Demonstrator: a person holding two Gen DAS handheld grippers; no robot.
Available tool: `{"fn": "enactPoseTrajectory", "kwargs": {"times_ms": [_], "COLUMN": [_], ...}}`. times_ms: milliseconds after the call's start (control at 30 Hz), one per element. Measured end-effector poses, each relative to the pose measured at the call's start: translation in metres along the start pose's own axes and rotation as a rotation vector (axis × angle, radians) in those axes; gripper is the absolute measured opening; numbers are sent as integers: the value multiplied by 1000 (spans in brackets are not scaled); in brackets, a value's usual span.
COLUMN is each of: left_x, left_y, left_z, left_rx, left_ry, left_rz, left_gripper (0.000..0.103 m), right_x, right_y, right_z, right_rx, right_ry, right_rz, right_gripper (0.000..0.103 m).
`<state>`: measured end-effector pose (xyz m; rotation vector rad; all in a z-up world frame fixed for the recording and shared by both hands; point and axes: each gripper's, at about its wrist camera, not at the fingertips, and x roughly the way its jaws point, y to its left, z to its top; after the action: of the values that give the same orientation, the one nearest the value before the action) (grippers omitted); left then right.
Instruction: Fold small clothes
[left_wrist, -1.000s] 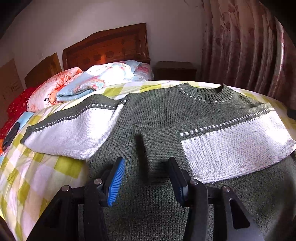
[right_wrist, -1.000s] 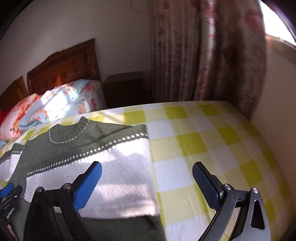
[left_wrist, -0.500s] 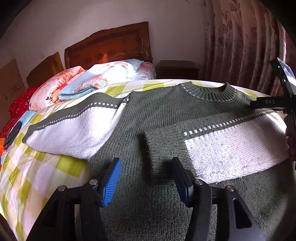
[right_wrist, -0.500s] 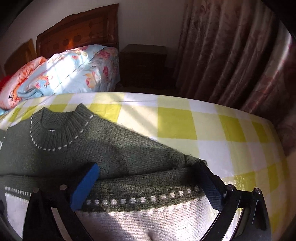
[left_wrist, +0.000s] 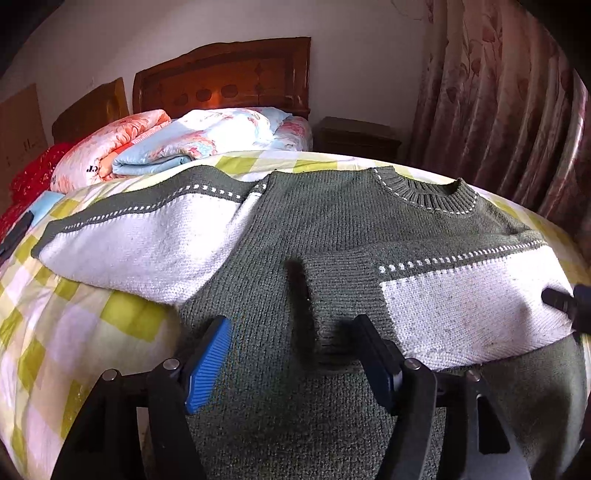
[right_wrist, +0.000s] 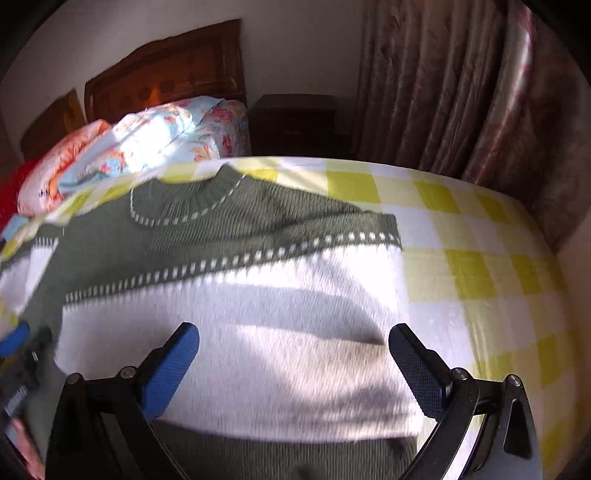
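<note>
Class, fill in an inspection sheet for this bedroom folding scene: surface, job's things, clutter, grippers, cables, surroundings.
Surface: bed sheet, yellow-and-white check.
Job's things: green-and-white sweater lying flat; one sleeve folded across the body, other sleeve spread out.
Clutter: folded quilts by the headboard.
Grippers: left gripper opening above the cuff, gripping nothing; right gripper open over the white sleeve.
Cables: nothing seen.
Surroundings: curtain, nightstand.
</note>
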<state>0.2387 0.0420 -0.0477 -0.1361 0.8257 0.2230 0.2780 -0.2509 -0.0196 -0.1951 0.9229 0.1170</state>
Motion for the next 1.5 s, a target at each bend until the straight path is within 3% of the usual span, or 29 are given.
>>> {"fn": "enactPoseTrajectory", "kwargs": {"times_ms": [100,200,267,400,533,600,767,800,833,867,933,1000,1100,1233,1367,1400,1433,1500], "left_x": [1,-6,-16,-6,6,16,52,58,62,67,60,32,-6,-47,-69,-70,-70,-74], "left_y": [10,37,71,175,284,315,352,357,359,362,363,351,308,209,78,44,12,-33], "left_z": [0,4,10,10,-12,-9,25,29,32,31,24,23,39,73,94,94,91,76], "left_rx": [-54,-153,-247,-537,-876,-921,-894,-895,-899,-909,-963,-943,-838,-616,-327,-227,-124,42], "left_ry": [8,-29,-85,-76,-117,-116,-71,-65,-53,-27,-49,-151,-253,-322,-299,-261,-222,-191], "left_rz": [-70,-188,-229,-137,-93,-102,-107,-111,-107,-100,-123,-99,-126,-301,-565,-638,-685,-674], "left_gripper": [70,68,68,68,67,67,66,58,29,12,7,7,7,8,13,25,31,31], "right_x": [-11,-11,-10,-17,-14,-14,-13,-13,-14,-13,-15,-20,-39,-53,-54,-55,-56,-57], "right_y": [10,-1,-7,-4,0,0,-2,-2,-2,-2,-3,-6,-21,-58,-75,-75,-74,-74], "right_z": [-26,-28,-29,-33,-30,-30,-29,-29,-29,-29,-29,-30,-36,-47,-53,-53,-53,-54], "right_rx": [-32,15,46,34,40,40,47,48,48,48,52,70,146,336,436,435,431,430], "right_ry": [-87,-75,-64,-76,-75,-75,-73,-73,-73,-74,-83,-112,-199,-271,-269,-270,-273,-281], "right_rz": [-49,-5,31,11,16,17,27,28,28,28,27,16,6,24,39,41,41,47], "right_gripper": [103,103,103,103,103,103,103,103,103,103,103,103,103,103,103,103,103,103]}}
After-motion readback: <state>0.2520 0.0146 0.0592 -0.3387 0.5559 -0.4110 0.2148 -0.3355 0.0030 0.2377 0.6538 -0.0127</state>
